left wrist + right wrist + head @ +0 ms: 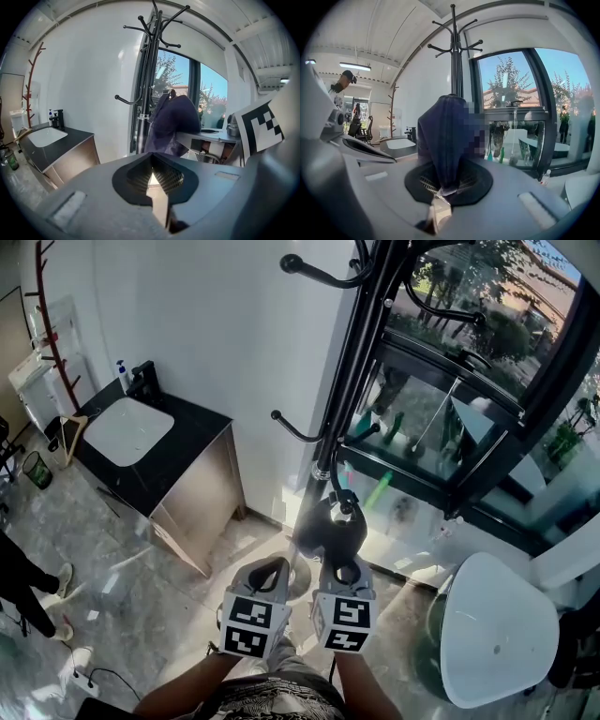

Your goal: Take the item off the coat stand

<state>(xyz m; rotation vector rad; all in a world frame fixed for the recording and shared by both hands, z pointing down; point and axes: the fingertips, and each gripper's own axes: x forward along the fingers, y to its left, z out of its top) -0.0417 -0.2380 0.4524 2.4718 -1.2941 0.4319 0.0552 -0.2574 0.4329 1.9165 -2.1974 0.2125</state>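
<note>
A dark navy cap (328, 532) hangs from my right gripper (344, 568), which is shut on the cloth. In the right gripper view the cap (445, 136) rises straight out of the pinched jaws of that gripper (442, 187). The black coat stand (356, 362) stands just behind it, its lower hooks close above the cap. I cannot tell whether the cap touches a hook. My left gripper (270, 568) is beside the right one, shut with nothing in it. From the left gripper (151, 161) I see the cap (171, 124) to the right of the stand (149, 70).
A black counter with a white sink (141, 442) stands to the left against the wall. A white round table (497, 634) is at the lower right, below the large window (469, 390). A red-brown coat stand (52, 324) is at far left. A person's legs (28, 587) show at the left edge.
</note>
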